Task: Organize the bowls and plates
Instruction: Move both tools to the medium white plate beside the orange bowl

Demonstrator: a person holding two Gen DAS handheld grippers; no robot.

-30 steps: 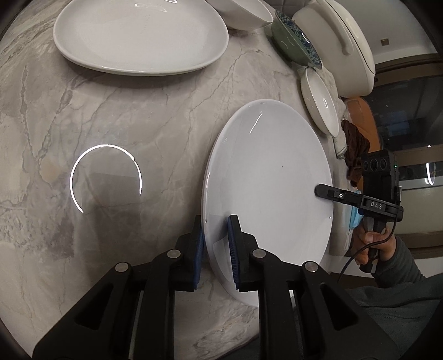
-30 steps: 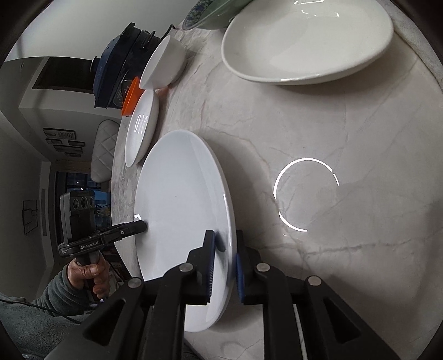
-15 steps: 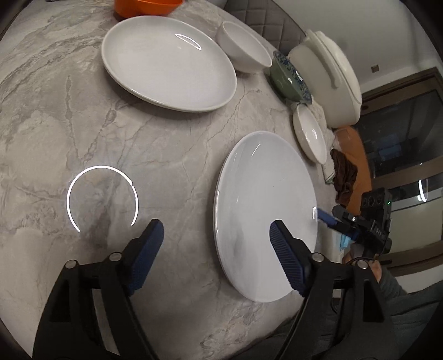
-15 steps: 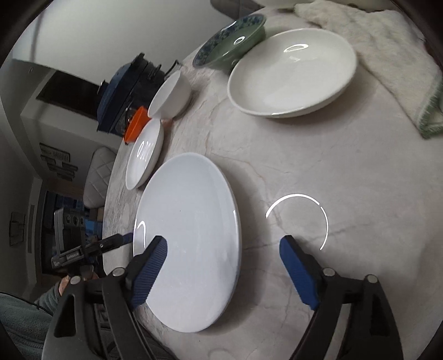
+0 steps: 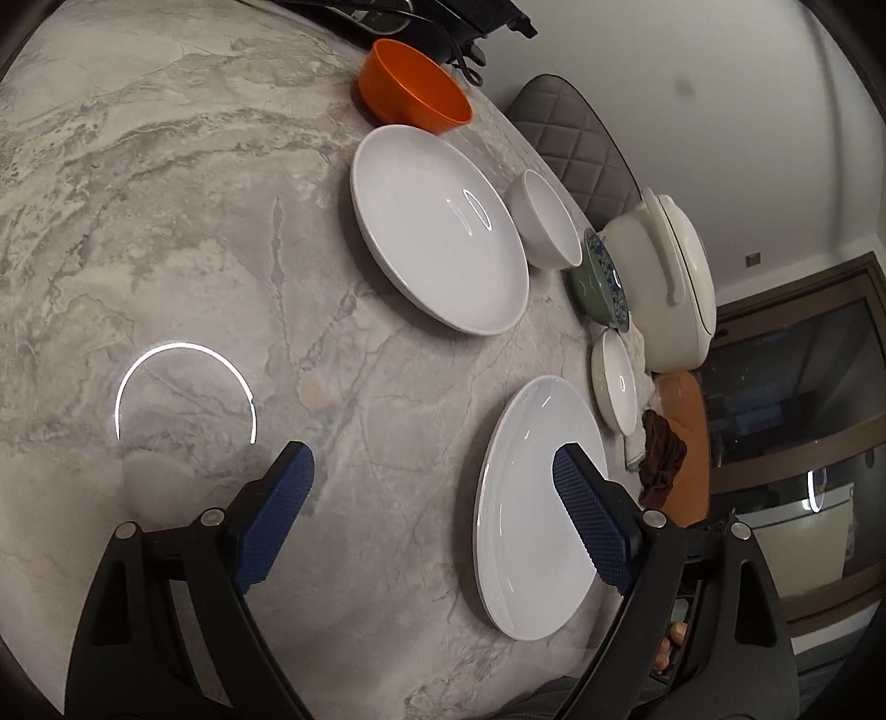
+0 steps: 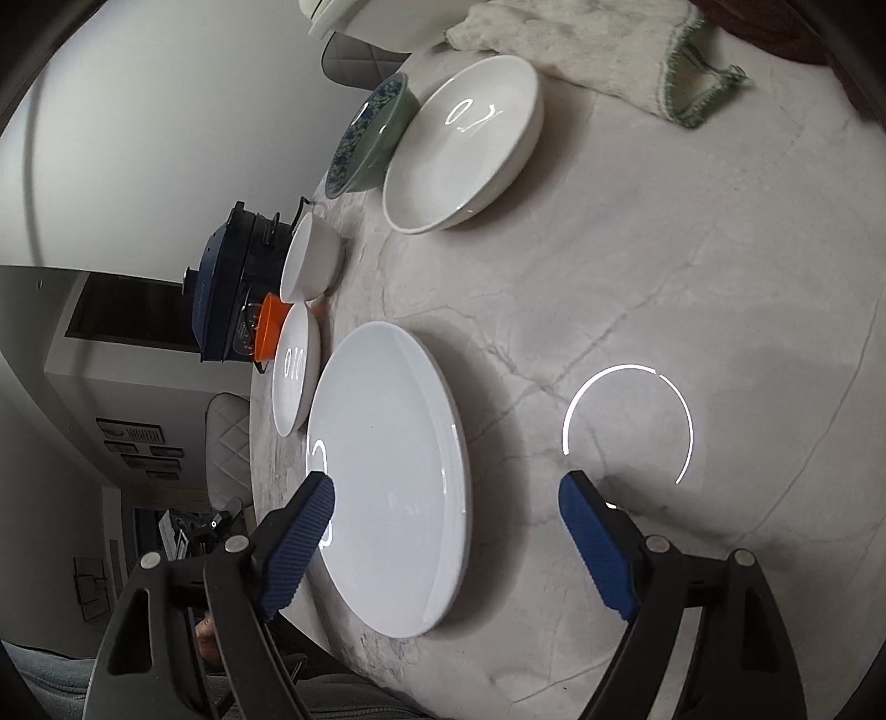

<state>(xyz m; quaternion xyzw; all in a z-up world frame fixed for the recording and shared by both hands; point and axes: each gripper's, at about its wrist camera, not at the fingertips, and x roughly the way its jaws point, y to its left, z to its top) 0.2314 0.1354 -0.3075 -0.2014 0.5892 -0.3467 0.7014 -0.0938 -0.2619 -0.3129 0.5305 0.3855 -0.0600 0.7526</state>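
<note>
A large flat white plate [image 5: 531, 509] lies on the marble table near its front edge; it also shows in the right wrist view [image 6: 387, 471]. My left gripper [image 5: 432, 465] is open and empty, raised above the table beside the plate. My right gripper [image 6: 443, 493] is open and empty, raised over the plate's near side. A second white plate [image 5: 437, 243] lies further back, seen edge-on in the right wrist view [image 6: 296, 376]. A white bowl [image 5: 545, 227], a green patterned bowl [image 5: 601, 282], an orange bowl [image 5: 412, 88] and a shallow white bowl [image 6: 465, 144] stand around.
A large white lidded pot [image 5: 670, 277] stands at the table's far right edge. A white cloth [image 6: 598, 50] lies by the shallow bowl. A dark appliance [image 6: 232, 288] sits at the far end. The marble table [image 5: 166, 221] stretches to the left.
Both grippers opened and let go of the large plate, which now lies flat on the table. Both have pulled back and risen, so more of the table shows.
</note>
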